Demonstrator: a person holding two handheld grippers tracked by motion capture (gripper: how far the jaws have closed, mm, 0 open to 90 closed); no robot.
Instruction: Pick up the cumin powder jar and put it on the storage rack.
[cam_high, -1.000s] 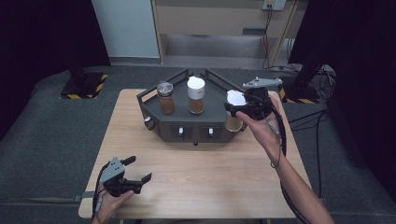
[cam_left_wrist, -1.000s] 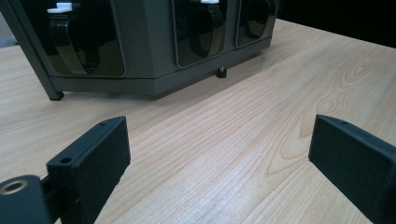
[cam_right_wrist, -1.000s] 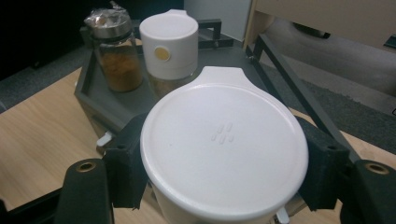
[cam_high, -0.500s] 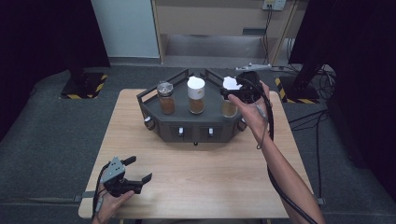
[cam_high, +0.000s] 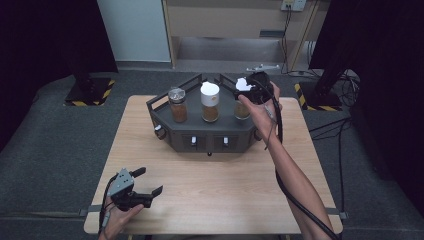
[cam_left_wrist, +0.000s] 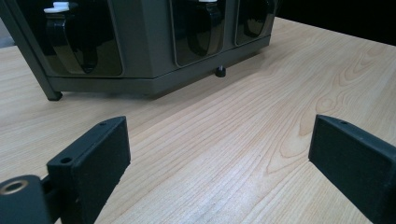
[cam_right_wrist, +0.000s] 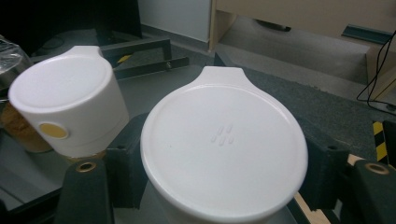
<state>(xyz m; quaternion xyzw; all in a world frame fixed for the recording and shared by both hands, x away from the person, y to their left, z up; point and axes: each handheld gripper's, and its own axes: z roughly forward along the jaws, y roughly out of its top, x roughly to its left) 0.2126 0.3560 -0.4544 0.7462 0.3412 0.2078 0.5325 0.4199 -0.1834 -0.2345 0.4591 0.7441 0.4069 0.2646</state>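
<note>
Since the earlier frames we have carried the white-lidded jar (cam_right_wrist: 224, 149) from beyond the rack's right corner inward, over the right end of the dark rack (cam_high: 165, 102). Our right gripper (cam_high: 251, 87) has its two jaws clamped on the jar just under the lid, one pad at nine o'clock and one at three o'clock of the lid in the right gripper view. A second white-capped jar (cam_high: 210, 102) stands at about ten o'clock from it, near but apart, and a clear-lidded jar (cam_high: 177, 104) stands farther left on the rack. Our left gripper (cam_high: 145, 182) rests low over the wooden table (cam_high: 225, 190), at seven o'clock from the rack, jaws wide apart and empty.
</note>
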